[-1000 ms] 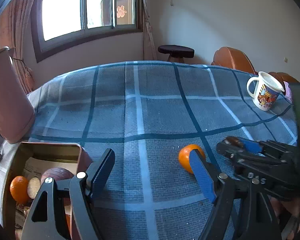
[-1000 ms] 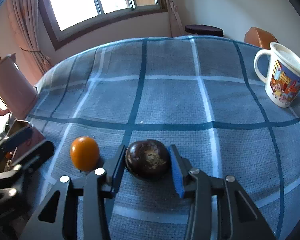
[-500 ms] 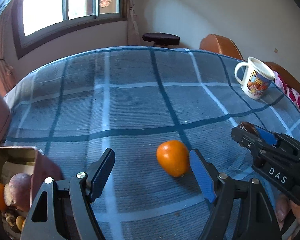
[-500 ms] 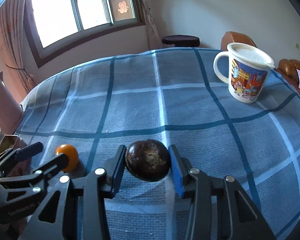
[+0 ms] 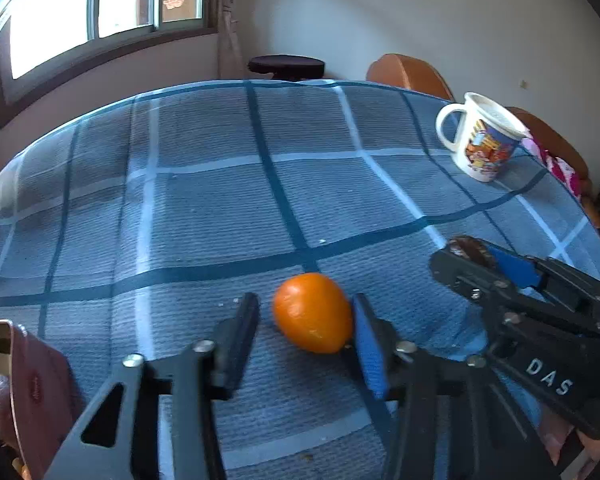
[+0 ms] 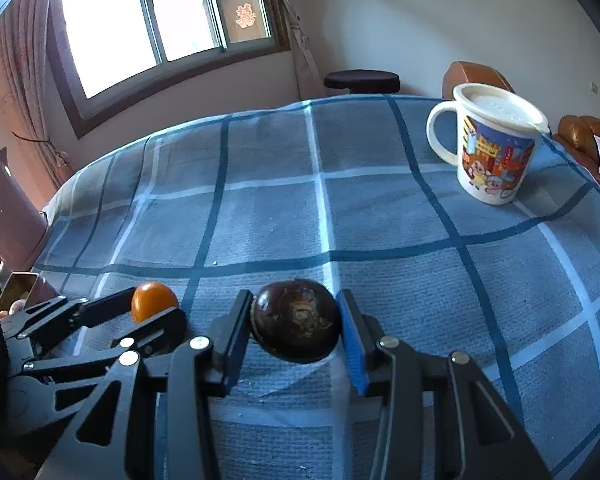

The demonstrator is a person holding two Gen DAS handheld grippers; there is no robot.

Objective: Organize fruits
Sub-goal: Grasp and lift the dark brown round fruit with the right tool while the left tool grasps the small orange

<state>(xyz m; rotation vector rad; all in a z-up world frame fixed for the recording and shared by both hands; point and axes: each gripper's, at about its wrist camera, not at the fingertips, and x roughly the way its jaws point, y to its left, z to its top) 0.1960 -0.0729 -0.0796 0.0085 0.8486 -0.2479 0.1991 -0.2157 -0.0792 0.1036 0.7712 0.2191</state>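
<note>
Two fruits are being taken at once, so the step in hand is the pick-up. Nearest, the left gripper (image 5: 305,322) has the small orange fruit (image 5: 312,312) between its jaws, which have just been closing; the blue right pad touches the peel, while a narrow gap shows at the black left pad, so the grip is not yet made. Just to its right, the right gripper (image 6: 295,320) is clamped on the dark brown fruit (image 6: 296,320), round, glossy and scarred. The next move, I judge, calls for finishing that squeeze gently, as the smooth oval fruit could roll, then carrying both to the tin box (image 5: 28,380) at near left. The checked tablecloth (image 5: 220,200) is ribbed weave. Far right stands a glazed cartoon mug (image 5: 482,140).
</note>
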